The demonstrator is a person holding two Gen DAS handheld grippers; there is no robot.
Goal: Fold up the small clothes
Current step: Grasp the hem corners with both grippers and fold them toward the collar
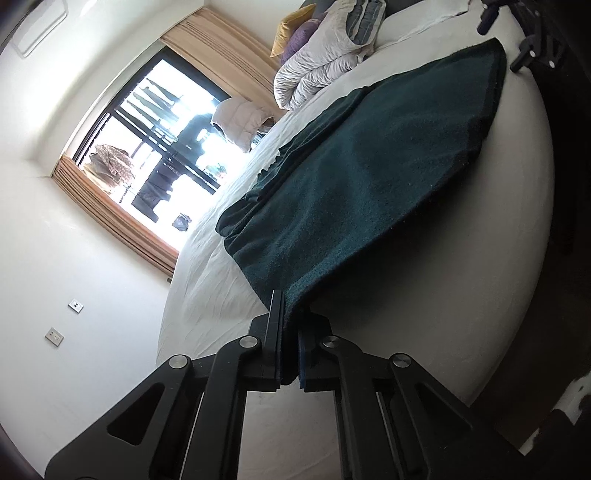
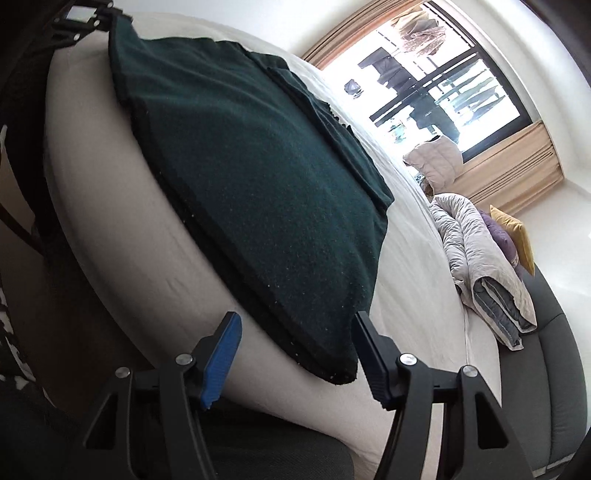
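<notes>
A dark green knitted garment (image 1: 354,192) lies spread on the white bed (image 1: 424,295) near its edge. My left gripper (image 1: 291,306) is shut on the garment's near corner. In the right wrist view the same garment (image 2: 251,184) lies flat, and its other near corner sits between the fingers of my right gripper (image 2: 295,332), which is open, its blue pads (image 2: 221,354) apart on either side of the corner. The left gripper (image 2: 79,22) shows at the garment's far corner in this view. The right gripper (image 1: 532,40) shows at the top right of the left wrist view.
A folded grey quilt (image 1: 328,62) with purple and yellow cushions (image 1: 295,33) lies at the head of the bed; it also shows in the right wrist view (image 2: 484,266). A window (image 1: 159,140) with beige curtains is beyond the bed. The bed edge (image 2: 122,229) drops to dark floor.
</notes>
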